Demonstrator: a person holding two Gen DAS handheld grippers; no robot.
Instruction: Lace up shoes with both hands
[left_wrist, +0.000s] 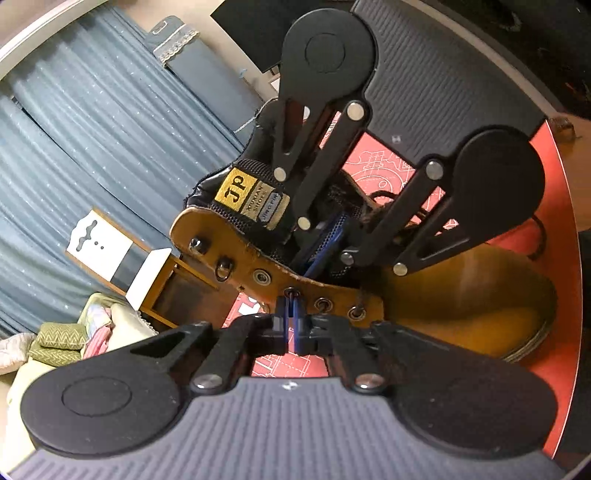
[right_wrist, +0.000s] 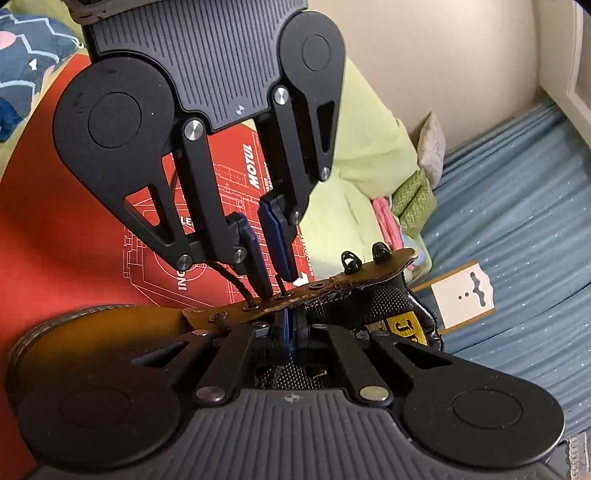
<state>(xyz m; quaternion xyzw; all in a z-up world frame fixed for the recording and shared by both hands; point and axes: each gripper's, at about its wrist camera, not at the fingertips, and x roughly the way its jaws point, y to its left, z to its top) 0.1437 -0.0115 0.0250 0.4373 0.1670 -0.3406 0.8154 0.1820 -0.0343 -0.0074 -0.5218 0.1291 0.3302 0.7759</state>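
While the tan boot (left_wrist: 461, 295) lies on its side on the red mat (right_wrist: 55, 221), the left tongs (left_wrist: 291, 317) pinch the lace tip (right_wrist: 281, 286) poking through an eyelet; the right tongs (right_wrist: 289, 334), fully closed inside, apparently feed it. Pull straight out, steadily.

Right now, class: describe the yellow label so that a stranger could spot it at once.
Find the red mat, where a tan leather boot sits. At the boot's open top, the black padded tongue carries the label: a yellow woven patch with black letters, brighter than the duller strips beside it.
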